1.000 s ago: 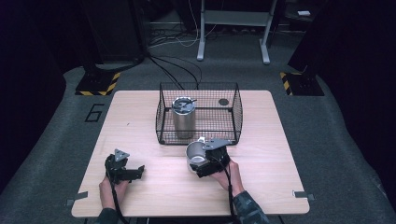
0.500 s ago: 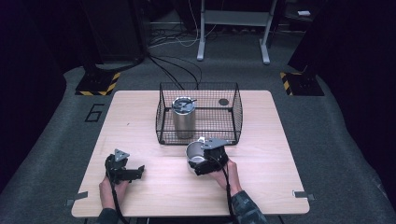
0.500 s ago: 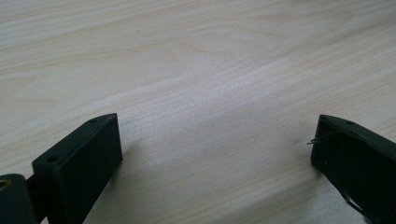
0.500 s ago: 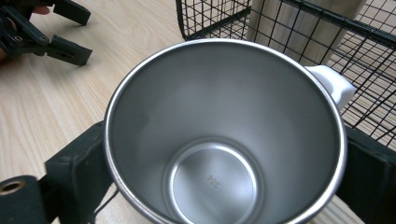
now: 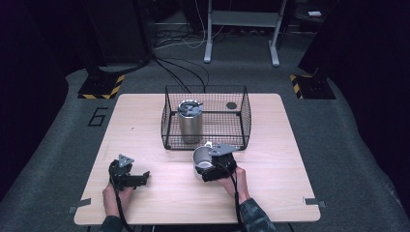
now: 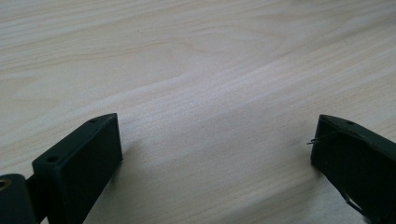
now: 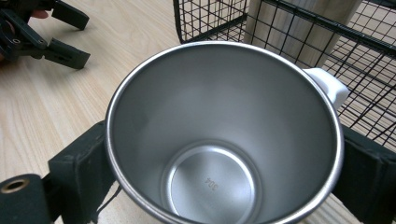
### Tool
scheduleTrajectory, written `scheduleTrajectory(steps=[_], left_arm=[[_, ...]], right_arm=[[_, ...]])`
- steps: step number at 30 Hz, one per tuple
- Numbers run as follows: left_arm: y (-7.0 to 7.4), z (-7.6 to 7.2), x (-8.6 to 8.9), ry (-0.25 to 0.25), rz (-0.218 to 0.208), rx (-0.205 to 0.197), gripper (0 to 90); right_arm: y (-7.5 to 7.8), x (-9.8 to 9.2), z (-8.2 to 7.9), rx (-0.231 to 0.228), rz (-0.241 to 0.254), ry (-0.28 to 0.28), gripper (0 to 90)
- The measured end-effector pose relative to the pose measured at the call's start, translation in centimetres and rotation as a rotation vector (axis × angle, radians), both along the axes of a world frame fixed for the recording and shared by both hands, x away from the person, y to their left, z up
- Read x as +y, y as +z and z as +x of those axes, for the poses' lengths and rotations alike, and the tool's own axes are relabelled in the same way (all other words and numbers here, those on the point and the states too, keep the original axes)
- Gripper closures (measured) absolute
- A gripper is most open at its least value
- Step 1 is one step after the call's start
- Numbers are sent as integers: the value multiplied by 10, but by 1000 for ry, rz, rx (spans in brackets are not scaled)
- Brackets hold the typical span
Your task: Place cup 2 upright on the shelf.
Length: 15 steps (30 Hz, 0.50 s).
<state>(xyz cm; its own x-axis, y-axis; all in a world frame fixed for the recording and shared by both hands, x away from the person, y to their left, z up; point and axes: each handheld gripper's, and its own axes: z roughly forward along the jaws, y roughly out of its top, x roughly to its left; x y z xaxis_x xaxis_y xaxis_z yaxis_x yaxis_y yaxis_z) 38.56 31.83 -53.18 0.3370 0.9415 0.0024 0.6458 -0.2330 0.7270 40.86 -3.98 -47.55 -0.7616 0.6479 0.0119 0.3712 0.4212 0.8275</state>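
Right gripper clamping a steel mug beside the wire basket

Now the right gripper (image 5: 209, 166) is sitting near the middle of the table (image 5: 290, 159), its jaws pressing on both sides of an empty steel mug (image 7: 224, 135) with a white handle (image 7: 329, 86). The mug is standing just in front of the black wire basket (image 5: 244, 123), close to its near wall. Inside the basket, toward its left side, a lidded steel tumbler (image 5: 189, 121) is standing upright, and a small dark disc (image 5: 231, 105) is lying near the basket's far right corner. The left gripper (image 5: 140, 178) is resting near the table's front-left corner, its jaws spread wide over bare wood and holding nothing.
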Motion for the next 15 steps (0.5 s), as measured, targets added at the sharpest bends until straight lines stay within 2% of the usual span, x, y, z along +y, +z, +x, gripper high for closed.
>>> scheduleTrajectory(steps=[6, 15], left_arm=[[0, 0, 0, -2, 3, 0, 18], [0, 0, 0, -2, 3, 0, 18]], right_arm=[[0, -4, 1, -5, 8, -1, 66], [8, -13, -1, -3, 12, -12, 67]])
